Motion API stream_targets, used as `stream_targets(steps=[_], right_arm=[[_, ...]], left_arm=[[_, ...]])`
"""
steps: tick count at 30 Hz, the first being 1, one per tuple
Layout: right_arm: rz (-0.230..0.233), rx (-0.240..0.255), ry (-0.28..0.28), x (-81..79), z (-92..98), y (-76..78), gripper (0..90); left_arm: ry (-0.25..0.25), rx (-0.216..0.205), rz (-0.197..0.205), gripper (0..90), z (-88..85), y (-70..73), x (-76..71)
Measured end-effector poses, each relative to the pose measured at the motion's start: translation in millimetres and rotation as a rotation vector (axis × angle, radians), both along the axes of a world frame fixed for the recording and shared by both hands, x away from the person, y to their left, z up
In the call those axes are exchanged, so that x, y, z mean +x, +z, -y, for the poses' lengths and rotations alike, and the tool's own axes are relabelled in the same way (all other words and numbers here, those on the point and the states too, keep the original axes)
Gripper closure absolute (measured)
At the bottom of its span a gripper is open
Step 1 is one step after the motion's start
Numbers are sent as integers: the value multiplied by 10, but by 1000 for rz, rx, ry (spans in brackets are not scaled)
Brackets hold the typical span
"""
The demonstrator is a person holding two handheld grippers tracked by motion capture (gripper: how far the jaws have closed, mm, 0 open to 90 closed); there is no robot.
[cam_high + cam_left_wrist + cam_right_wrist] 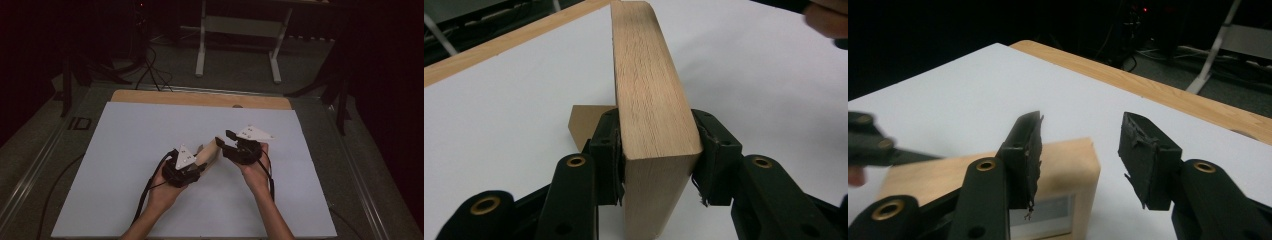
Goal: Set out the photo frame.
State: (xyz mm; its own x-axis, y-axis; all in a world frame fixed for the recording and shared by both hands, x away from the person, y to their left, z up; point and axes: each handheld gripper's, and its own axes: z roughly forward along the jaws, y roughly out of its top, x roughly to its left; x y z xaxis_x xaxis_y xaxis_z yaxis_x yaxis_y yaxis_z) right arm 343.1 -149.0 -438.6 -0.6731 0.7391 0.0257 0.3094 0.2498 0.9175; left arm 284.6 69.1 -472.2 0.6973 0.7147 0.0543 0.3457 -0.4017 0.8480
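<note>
A light wooden picture frame [210,152] is held up on edge above the white sheet, between the two hands. My left gripper [202,168] is shut on it. In the left gripper view its pads press both faces of the thick wooden frame [649,90], and a brown back piece [583,122] sticks out on the left. My right gripper [223,143] hovers at the frame's far end, to the right. Its jaws [1082,134] stand open with nothing between them. The frame's corner [1070,162] and its pale pane [1048,215] lie just beneath them.
A white sheet [150,140] covers most of the wooden table [200,98]. Beyond the table stands a white metal leg frame [201,50] on a grey floor, with black cables [150,70] to its left. Dark stands flank the table.
</note>
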Motion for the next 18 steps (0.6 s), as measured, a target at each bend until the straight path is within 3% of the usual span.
stream_targets(steps=[4, 11, 18], right_arm=[[-5, -7, -14, 73, -34, -4, 554], [11, -48, -31, 159, -129, -7, 792], [0, -84, -29, 234, -216, -34, 857]], left_arm=[[-24, 8, 12, 598, 22, -5, -21], [-41, 17, 21, 598, 32, -8, -41], [-47, 17, 20, 598, 23, -9, -38]])
